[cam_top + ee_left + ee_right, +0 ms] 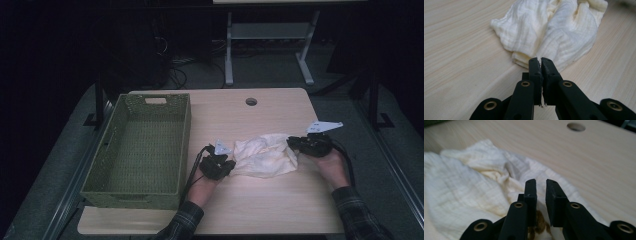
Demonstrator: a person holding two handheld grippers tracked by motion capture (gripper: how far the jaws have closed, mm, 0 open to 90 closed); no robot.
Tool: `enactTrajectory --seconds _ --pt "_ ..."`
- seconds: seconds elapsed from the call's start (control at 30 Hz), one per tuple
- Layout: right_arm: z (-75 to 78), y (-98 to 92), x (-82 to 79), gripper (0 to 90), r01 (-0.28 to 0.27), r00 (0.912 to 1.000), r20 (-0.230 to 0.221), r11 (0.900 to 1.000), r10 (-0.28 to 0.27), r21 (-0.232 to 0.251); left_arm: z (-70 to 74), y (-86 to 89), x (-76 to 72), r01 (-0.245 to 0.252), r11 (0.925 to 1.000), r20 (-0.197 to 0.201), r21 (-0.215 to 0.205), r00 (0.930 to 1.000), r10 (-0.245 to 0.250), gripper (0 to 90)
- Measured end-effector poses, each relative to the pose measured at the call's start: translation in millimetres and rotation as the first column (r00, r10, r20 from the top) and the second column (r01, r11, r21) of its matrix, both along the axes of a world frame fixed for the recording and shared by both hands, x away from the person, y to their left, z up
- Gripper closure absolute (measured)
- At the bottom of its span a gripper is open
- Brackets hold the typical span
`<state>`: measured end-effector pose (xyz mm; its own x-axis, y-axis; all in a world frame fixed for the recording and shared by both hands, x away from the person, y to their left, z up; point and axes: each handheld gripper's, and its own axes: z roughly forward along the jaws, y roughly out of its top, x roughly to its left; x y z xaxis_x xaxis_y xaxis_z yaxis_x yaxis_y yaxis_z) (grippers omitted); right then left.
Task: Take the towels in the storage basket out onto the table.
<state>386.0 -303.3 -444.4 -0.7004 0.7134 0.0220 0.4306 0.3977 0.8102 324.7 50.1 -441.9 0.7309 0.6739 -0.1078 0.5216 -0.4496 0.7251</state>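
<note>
Cream cloth (263,155) lies between left gripper (226,164), clamped on its edge, and released right gripper (291,143).

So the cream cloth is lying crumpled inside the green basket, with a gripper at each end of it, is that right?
Not quite. The cream cloth lies crumpled on the wooden table, to the right of the green basket, not inside it. The left gripper and right gripper are indeed at its two ends, as the high view shows.
</note>
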Motion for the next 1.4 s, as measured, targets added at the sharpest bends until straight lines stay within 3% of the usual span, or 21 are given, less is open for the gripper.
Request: enactTrajectory --seconds 0.13,0.27,0.3,0.4,0.57,0.7,0.77,0.83,1.03,1.27,1.4 --pt "13.1 -16.0 -13.8 78.3 0.011 0.9998 0.016 1.000 -0.011 0.024 0.1 0.1 -0.2 -0.001 1.0000 0.001 0.001 1.0000 0.001 86.4" --pt "7.4 -30.3 -29.0 78.3 0.015 0.9996 -0.022 1.000 -0.015 0.011 -0.1 0.7 0.8 0.008 0.9999 0.003 0.007 1.0000 -0.008 86.3" --pt "2.3 -35.0 -33.6 78.2 0.013 0.9987 -0.049 1.000 -0.012 0.013 -0.4 0.4 0.5 0.004 1.0000 -0.001 0.004 1.0000 -0.004 86.3" --pt "-3.3 -36.5 -35.0 77.3 0.011 0.9980 -0.061 1.000 -0.012 -0.010 -1.2 -0.6 0.2 0.006 1.0000 -0.007 0.006 1.0000 -0.006 86.3" --pt "-14.5 -27.8 -27.6 75.1 -0.025 0.9930 -0.115 1.000 0.026 0.012 -2.4 -2.3 -0.2 0.012 0.9999 -0.012 0.008 0.9999 -0.012 86.1" --pt "-25.7 -14.8 -23.3 75.7 -0.065 0.9878 -0.144 0.997 0.058 -0.046 -2.7 -2.1 0.2 0.014 0.9998 -0.015 0.011 0.9998 -0.014 86.1" --pt "-26.9 -12.6 -22.9 80.2 -0.069 0.9859 -0.156 0.997 0.061 -0.043 -2.5 -2.0 0.0 0.013 0.9999 -0.015 0.008 0.9998 -0.013 86.1" --pt "-25.3 -13.5 -23.8 85.7 -0.075 0.9866 -0.149 0.996 0.068 -0.046 -2.2 -1.9 -0.1 0.012 0.9999 -0.013 0.007 0.9998 -0.012 86.2" --pt "-16.7 -23.9 -31.3 85.9 -0.054 0.9910 -0.125 0.997 0.048 -0.047 3.5 2.3 -1.0 0.004 0.9999 0.006 -0.012 1.0000 -0.004 86.3" --pt "1.4 -47.1 -57.8 85.9 -0.016 0.9947 -0.102 1.000 0.014 -0.027 15.4 3.4 -13.4 0.004 0.9990 0.008 -0.044 1.0000 -0.004 86.4" --pt "6.2 -59.3 -74.8 85.9 -0.002 0.9953 -0.097 1.000 -0.001 -0.023 19.5 3.6 -23.2 0.008 0.9991 0.004 -0.042 1.0000 -0.008 86.4"
